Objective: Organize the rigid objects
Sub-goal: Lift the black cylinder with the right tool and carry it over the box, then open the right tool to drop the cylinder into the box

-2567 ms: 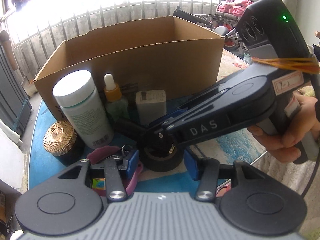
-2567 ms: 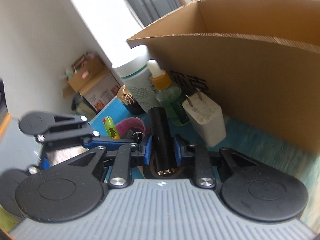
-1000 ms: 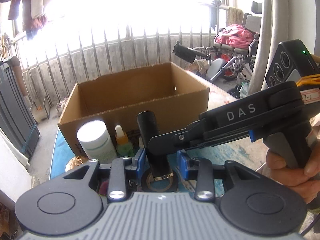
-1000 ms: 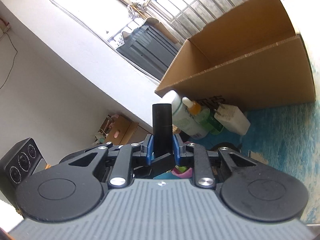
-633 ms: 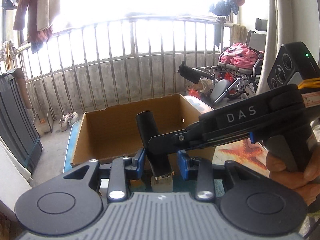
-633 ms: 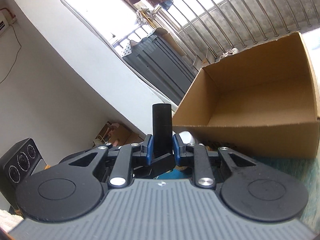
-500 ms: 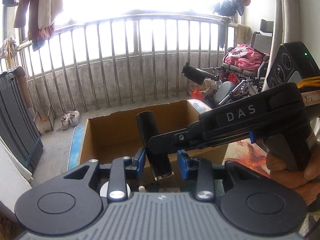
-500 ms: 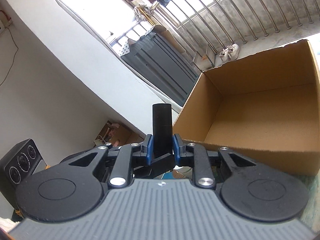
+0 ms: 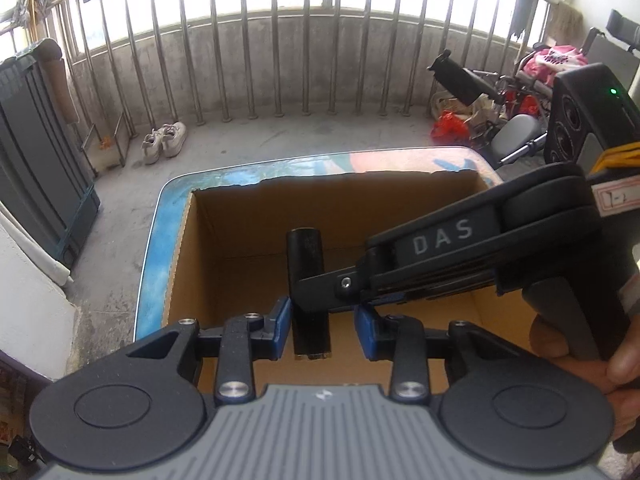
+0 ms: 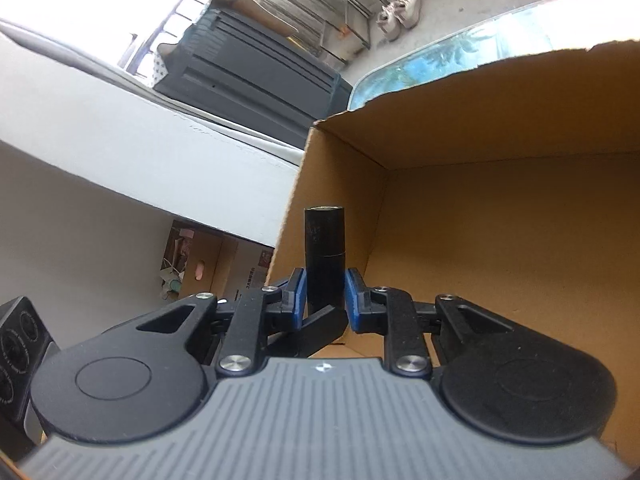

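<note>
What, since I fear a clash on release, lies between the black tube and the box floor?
Nothing: the left wrist view shows bare box floor around the black tube that the right gripper holds.

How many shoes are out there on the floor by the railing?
2. A pair of pale shoes sits side by side on the concrete floor by the railing, beyond the table and cardboard box. More could be hidden behind things.
</note>
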Demonstrator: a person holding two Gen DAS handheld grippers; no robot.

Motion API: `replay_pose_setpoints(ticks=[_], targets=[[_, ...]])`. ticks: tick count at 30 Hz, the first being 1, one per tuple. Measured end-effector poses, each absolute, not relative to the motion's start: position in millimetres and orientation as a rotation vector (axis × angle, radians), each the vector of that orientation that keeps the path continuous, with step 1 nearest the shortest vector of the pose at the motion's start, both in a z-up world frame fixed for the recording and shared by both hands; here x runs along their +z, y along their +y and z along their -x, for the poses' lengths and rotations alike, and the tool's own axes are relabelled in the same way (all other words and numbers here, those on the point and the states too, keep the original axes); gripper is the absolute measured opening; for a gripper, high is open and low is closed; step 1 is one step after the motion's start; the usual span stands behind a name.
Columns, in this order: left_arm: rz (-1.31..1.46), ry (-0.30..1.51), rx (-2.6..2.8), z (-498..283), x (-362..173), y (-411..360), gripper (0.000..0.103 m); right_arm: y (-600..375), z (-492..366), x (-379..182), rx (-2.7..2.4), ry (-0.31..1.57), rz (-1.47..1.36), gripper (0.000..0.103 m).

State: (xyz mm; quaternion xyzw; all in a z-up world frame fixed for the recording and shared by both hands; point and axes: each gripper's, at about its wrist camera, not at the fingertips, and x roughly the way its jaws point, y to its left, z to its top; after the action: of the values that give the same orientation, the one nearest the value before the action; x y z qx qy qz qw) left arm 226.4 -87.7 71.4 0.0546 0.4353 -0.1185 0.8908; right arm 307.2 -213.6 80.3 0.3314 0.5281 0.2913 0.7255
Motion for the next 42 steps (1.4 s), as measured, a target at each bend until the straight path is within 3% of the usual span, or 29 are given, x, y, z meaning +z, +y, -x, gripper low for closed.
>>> replay_pose_setpoints(ticks=[4, 11, 16, 22, 24, 33, 38, 42], targets=[[-0.122, 0.956, -0.174, -252, 59, -86, 0.036, -199, -344, 47, 0.587, 1.236, -0.763, 0.013], [-0.069, 0.954, -0.139, -256, 61, -71, 0.039, -171, -379, 12, 0.512, 1.287, -0.757, 0.015], [-0.051, 0.933, -0.142, -250, 68, -66, 0.043, -169, -377, 19, 0.518, 1.256, -0.761, 0.015], [-0.001, 0.862, -0.180, -223, 92, -51, 0.049, -200, -336, 64, 0.552, 1.148, -0.735, 0.016], [0.012, 0.824, -0.199, -208, 103, -46, 0.057, -211, -319, 84, 0.563, 1.099, -0.730, 0.016], [0.065, 0.660, -0.292, -129, 145, -24, 0.077, -267, -220, 154, 0.610, 0.901, -0.754, 0.018], [0.081, 0.628, -0.328, -84, 137, -10, 0.082, -284, -151, 162, 0.637, 0.822, -0.756, 0.018], [0.083, 0.651, -0.312, -53, 110, -3, 0.082, -271, -105, 134, 0.659, 0.825, -0.747, 0.019]])
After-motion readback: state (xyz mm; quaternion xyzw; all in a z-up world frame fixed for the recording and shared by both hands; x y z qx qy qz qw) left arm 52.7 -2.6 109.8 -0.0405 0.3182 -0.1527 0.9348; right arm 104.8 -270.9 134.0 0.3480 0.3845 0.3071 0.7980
